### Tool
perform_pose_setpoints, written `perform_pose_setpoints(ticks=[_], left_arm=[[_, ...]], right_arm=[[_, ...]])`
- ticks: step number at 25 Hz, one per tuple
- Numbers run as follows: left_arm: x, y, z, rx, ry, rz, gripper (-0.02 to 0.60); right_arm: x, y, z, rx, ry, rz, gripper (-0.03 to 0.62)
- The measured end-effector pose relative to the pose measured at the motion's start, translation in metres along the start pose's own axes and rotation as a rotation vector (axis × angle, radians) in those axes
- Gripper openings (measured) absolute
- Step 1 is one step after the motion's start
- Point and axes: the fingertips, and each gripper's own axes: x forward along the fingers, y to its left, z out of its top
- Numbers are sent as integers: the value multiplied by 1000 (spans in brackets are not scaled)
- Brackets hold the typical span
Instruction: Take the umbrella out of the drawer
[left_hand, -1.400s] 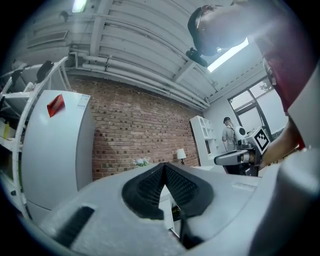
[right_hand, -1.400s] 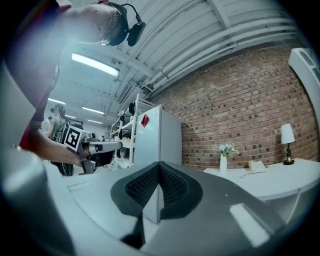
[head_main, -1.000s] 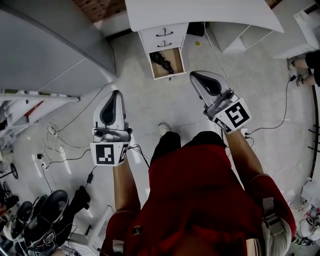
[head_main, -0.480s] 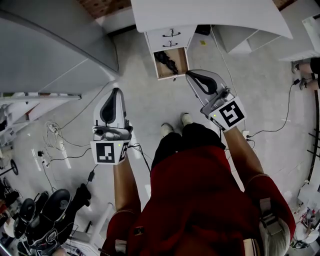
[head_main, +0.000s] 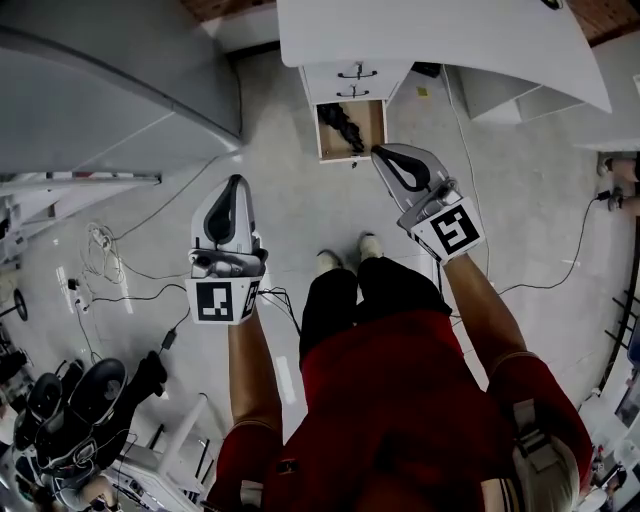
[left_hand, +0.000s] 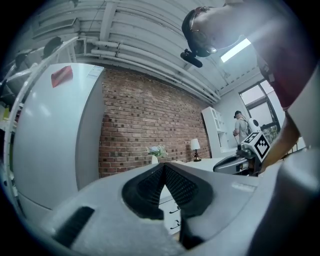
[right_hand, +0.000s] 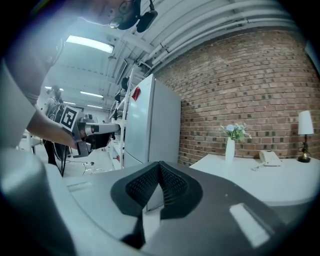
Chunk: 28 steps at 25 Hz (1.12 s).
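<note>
In the head view a white drawer unit (head_main: 352, 82) stands under a white desk (head_main: 430, 35). Its bottom drawer (head_main: 375, 128) is pulled open, and a black folded umbrella (head_main: 342, 124) lies inside. My right gripper (head_main: 380, 152) is shut and empty, its tips just right of the open drawer's front edge. My left gripper (head_main: 232, 182) hangs well to the left over bare floor, also shut with nothing in it. In the left gripper view (left_hand: 163, 166) and the right gripper view (right_hand: 159, 164) the pads meet with nothing between them.
A large white cabinet (head_main: 100, 90) fills the left side. Cables (head_main: 130, 290) trail over the floor on the left and black equipment (head_main: 70, 400) sits at bottom left. White shelving (head_main: 500, 95) stands right of the drawer unit. A vase (right_hand: 229, 148) and a lamp (right_hand: 304, 127) stand on the desk.
The person has stepped toward the drawer unit. Both grippers have come forward and lower; the right one now sits beside the open drawer's front edge.
</note>
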Motion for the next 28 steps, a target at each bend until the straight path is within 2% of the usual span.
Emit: perform_pose_setpoints(ticks=[7, 13, 23, 28], left_arm=[[15, 9, -50, -16, 32, 16, 3], [26, 14, -108, -15, 25, 4, 3], [41, 27, -238, 7, 22, -25, 3], [48, 34, -306, -9, 26, -21, 3]], right_arm=[[25, -17, -46, -5, 33, 1, 12], [51, -25, -101, -20, 27, -22, 12], [100, -35, -225, -23, 39, -39, 12], [125, -46, -292, -11, 49, -52, 12]])
